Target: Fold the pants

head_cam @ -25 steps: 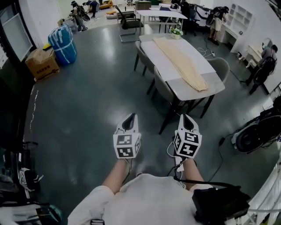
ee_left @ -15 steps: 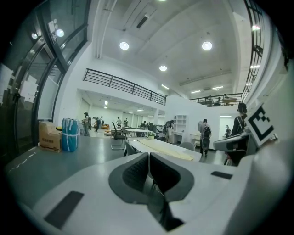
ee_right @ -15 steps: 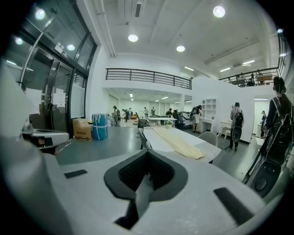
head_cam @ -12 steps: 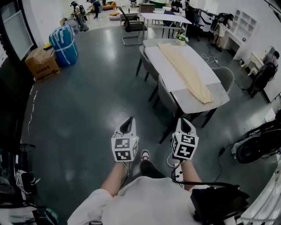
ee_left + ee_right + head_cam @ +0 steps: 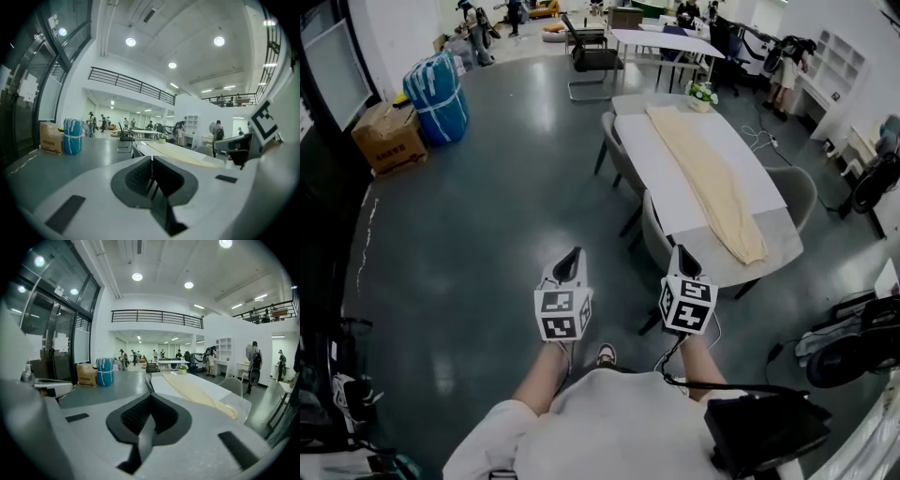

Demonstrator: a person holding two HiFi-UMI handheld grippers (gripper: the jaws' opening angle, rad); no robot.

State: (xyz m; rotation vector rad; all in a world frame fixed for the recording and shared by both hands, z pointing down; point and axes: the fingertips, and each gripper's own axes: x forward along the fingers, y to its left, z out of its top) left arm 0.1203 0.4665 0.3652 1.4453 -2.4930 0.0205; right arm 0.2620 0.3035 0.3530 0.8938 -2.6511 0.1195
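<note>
Cream pants point(image 5: 709, 178) lie stretched lengthwise on a long white and grey table point(image 5: 661, 173) ahead of me and to the right. Both grippers hang in the air over the floor, short of the table's near end. My left gripper point(image 5: 572, 255) is shut and empty. My right gripper point(image 5: 679, 253), beside the nearest chair, is shut with nothing in it. The left gripper view shows the left gripper point(image 5: 152, 160) with the pants point(image 5: 176, 153) far off to its right. In the right gripper view the right gripper point(image 5: 151, 397) points at the table with the pants point(image 5: 199, 393) on it.
Grey chairs point(image 5: 653, 227) stand along the table's left side and one chair point(image 5: 798, 192) at its right. A small potted plant point(image 5: 703, 94) sits at the table's far end. A cardboard box point(image 5: 389, 138) and a blue bundle point(image 5: 439, 92) stand far left. Dark equipment point(image 5: 848, 349) and cables lie at the right.
The table with the pants has drawn nearer and lower in the head view as the person walks toward it. Both shut grippers have been carried forward with the person.
</note>
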